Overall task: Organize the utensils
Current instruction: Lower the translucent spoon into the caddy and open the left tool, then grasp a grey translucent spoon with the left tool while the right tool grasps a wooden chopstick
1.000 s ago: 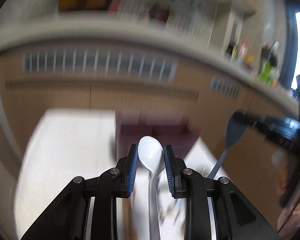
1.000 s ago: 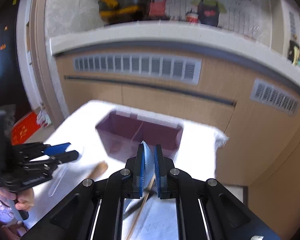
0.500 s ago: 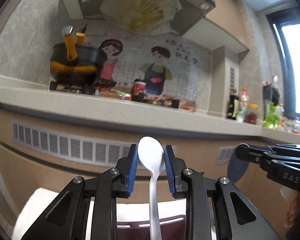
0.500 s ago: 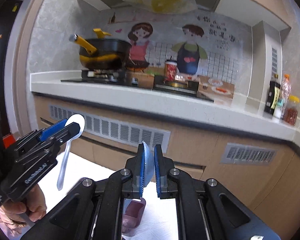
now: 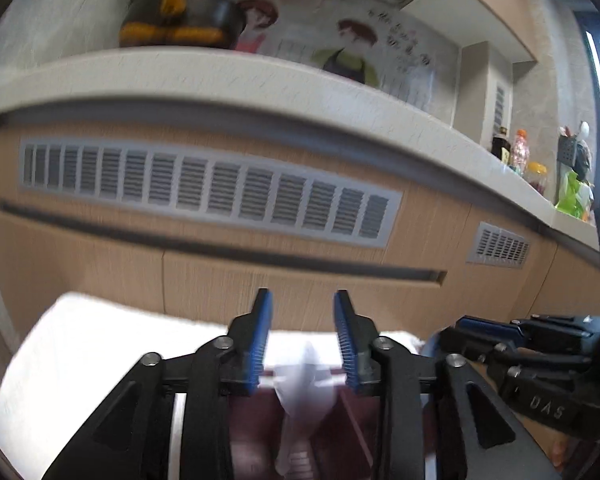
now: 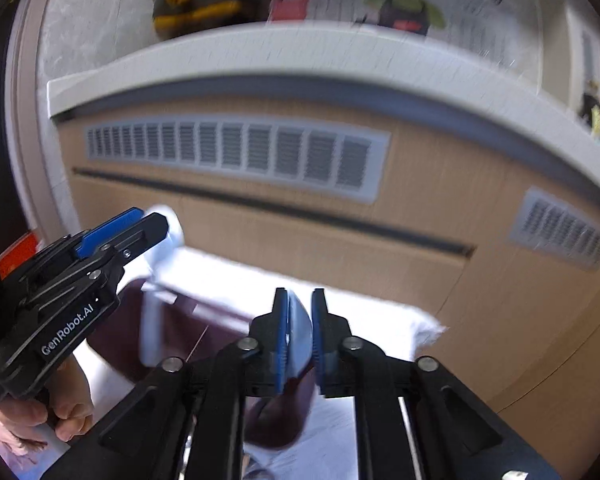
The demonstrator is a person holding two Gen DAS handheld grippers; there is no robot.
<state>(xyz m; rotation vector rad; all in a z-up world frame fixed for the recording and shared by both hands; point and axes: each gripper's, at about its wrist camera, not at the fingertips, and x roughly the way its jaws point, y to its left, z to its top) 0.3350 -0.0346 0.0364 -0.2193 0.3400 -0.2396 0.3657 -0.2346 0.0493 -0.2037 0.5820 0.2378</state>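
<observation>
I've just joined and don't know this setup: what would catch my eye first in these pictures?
Probably the left claw, its jaws opening over a dark red box while a blurred white spoon drops between them. Next, the right claw, also opening, with a pale blue utensil between its pads. Behind stands a long counter with a black-and-yellow pot.

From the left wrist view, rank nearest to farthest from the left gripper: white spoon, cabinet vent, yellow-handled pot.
1. white spoon, between the opening fingers of the left gripper, untouched.
2. cabinet vent, ahead, mid-height.
3. yellow-handled pot, top, on the counter.
</observation>
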